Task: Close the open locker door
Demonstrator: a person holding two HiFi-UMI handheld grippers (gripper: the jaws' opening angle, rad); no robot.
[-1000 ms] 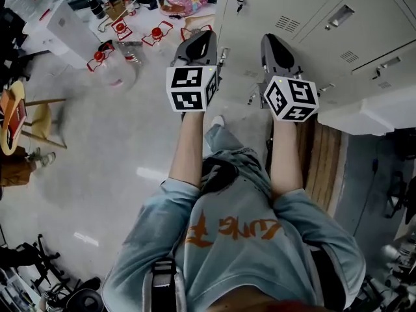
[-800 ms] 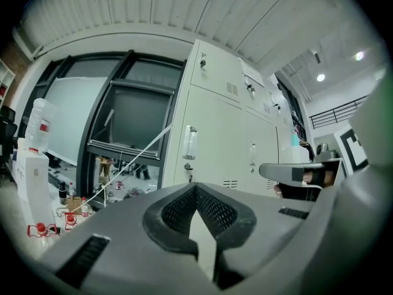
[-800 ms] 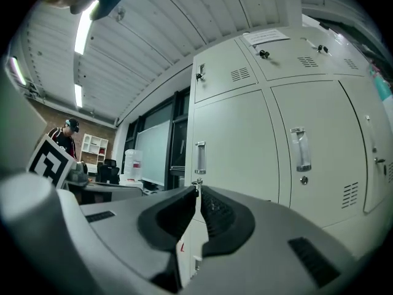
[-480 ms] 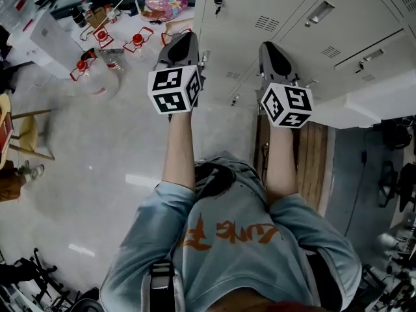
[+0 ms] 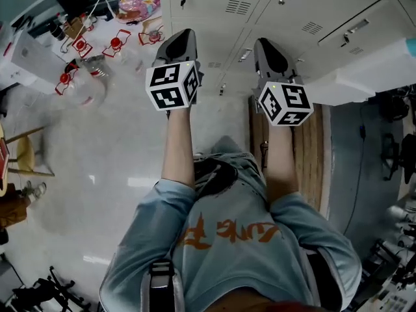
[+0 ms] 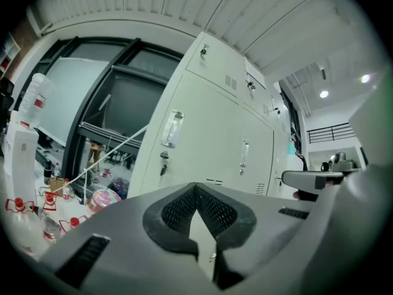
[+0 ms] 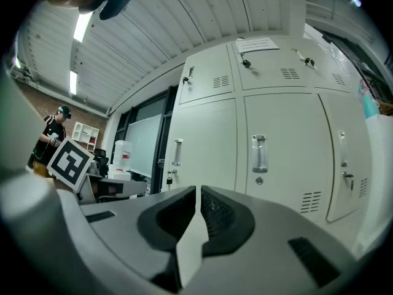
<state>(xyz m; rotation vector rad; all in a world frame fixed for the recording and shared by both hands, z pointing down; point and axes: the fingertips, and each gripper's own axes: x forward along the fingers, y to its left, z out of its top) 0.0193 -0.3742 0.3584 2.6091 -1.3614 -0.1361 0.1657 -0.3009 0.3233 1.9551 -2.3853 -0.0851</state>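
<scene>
Locker door (image 5: 367, 75) open, outer end cut off at right

Pale grey locker door (image 5: 365, 75) open, far right.

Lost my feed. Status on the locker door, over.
Left gripper, right gripper both shut, empty. Open locker door off to right, untouched. Nothing seen between.
</scene>
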